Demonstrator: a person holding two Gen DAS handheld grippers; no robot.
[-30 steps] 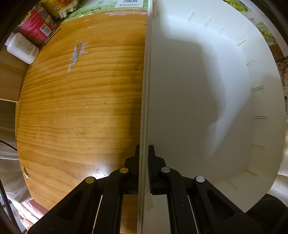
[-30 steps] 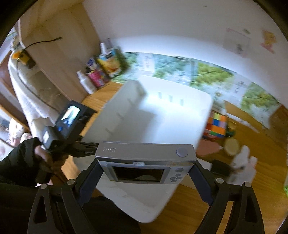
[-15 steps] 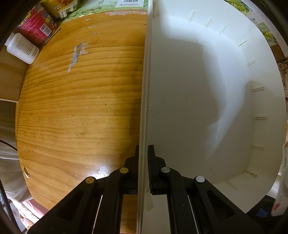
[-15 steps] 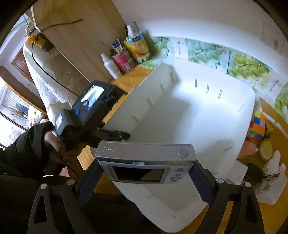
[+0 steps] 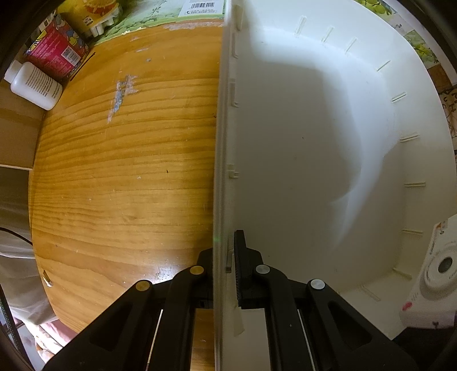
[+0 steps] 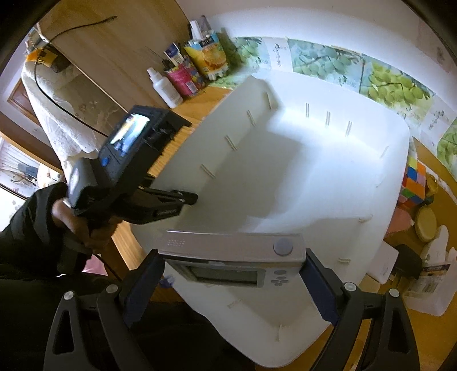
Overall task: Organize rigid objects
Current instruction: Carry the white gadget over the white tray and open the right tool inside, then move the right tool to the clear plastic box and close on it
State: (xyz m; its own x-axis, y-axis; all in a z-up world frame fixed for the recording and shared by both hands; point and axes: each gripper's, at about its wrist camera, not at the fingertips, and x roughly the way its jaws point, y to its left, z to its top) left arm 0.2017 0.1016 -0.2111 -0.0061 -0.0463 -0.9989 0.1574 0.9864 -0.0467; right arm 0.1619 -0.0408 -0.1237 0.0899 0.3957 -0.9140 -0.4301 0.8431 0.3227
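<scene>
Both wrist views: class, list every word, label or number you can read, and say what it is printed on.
None can be read for certain.
Barcode label: digits too small.
White bottle: print too small.
Pink package: text blurred.
Yellow carton: lettering blurred.
Silver camera: no readable marking.

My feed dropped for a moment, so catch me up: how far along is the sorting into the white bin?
Nothing is in the white bin yet; its floor shows bare. In hand: the left tongs are clamped on the bin's side wall, and the right tongs carry a silver camera over the bin's near end. Left to do: release it inside, then fetch the Rubik's cube, the white instant camera and the other items beside the bin.
</scene>
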